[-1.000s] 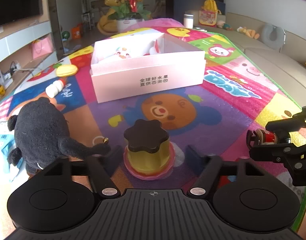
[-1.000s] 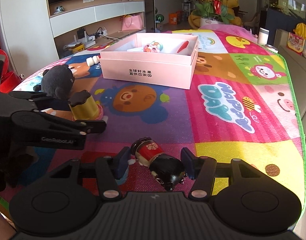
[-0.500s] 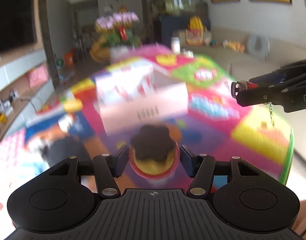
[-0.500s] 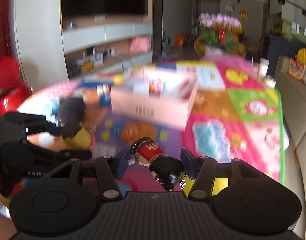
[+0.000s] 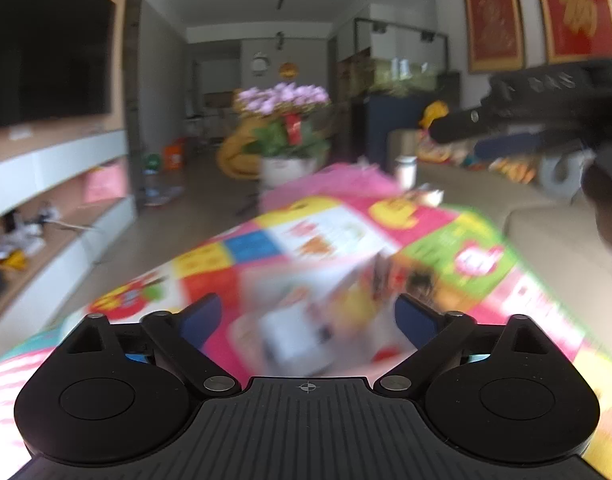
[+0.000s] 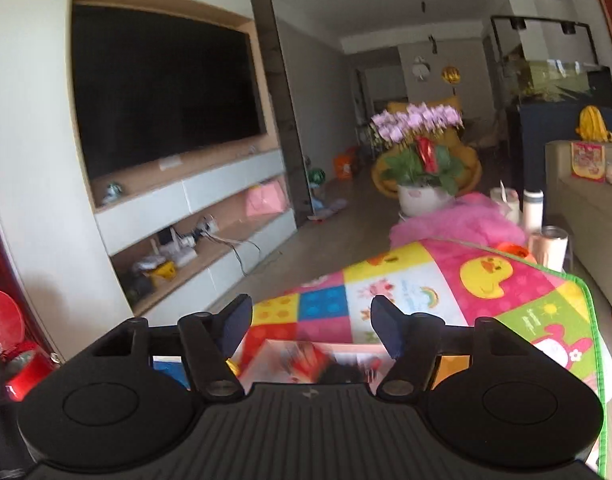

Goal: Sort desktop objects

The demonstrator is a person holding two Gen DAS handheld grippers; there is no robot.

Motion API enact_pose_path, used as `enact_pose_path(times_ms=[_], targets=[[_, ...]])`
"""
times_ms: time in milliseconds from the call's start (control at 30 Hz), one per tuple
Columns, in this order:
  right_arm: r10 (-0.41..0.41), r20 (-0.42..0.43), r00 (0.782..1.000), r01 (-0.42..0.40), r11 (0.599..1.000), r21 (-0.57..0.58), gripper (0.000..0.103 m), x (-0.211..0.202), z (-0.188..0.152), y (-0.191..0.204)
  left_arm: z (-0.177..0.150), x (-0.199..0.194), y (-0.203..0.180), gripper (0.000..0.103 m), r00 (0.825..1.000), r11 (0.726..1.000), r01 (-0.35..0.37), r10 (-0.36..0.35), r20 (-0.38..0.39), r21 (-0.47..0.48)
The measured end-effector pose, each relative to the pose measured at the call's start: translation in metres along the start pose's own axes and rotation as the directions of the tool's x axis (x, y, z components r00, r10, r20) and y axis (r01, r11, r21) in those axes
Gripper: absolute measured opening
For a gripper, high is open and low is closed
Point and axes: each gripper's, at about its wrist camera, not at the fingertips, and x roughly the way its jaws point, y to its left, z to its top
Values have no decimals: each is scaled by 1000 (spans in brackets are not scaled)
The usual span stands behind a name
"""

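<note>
My left gripper (image 5: 308,314) is open and empty above the pink box (image 5: 306,304), which shows only as a blur below it. My right gripper (image 6: 310,322) is open and empty over the far end of the same box (image 6: 322,364); a blurred red and black figure (image 6: 330,366) lies inside under it. The right gripper also shows in the left wrist view (image 5: 518,124) at the upper right, higher than my left one. The yellow toy with the black cap cannot be made out.
The colourful play mat (image 6: 478,280) covers the table. A flower pot (image 6: 422,168) stands beyond its far end, cups (image 6: 548,244) at the far right corner. A TV wall unit (image 6: 166,92) is at left, a sofa (image 5: 546,224) at right.
Both grippers rose and moved forward over the pink box, then opened. The yellow toy left my left gripper and the red and black figure left my right one.
</note>
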Motion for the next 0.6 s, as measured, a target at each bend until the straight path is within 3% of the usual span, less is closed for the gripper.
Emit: enact_pose_path(times_ms=[100, 233, 400, 500, 600], targets=[[-21, -42, 999, 22, 1000, 9, 66, 14, -9, -4, -31, -21, 7, 98, 996, 998, -56, 57, -68, 21], [-3, -128, 992, 10, 998, 60, 66, 39, -12, 0, -68, -47, 28, 101, 983, 991, -122, 112, -144, -57], [47, -226, 973, -51, 999, -11, 66, 76, -18, 45, -94, -71, 66, 103, 968, 959, -202, 165, -188, -198], [106, -331, 938, -128, 991, -46, 66, 119, -20, 89, -98, -79, 84, 103, 966, 944, -225, 184, -184, -242], [118, -457, 882, -168, 983, -69, 66, 178, -22, 132, -102, -91, 100, 103, 971, 938, -217, 178, -161, -271]])
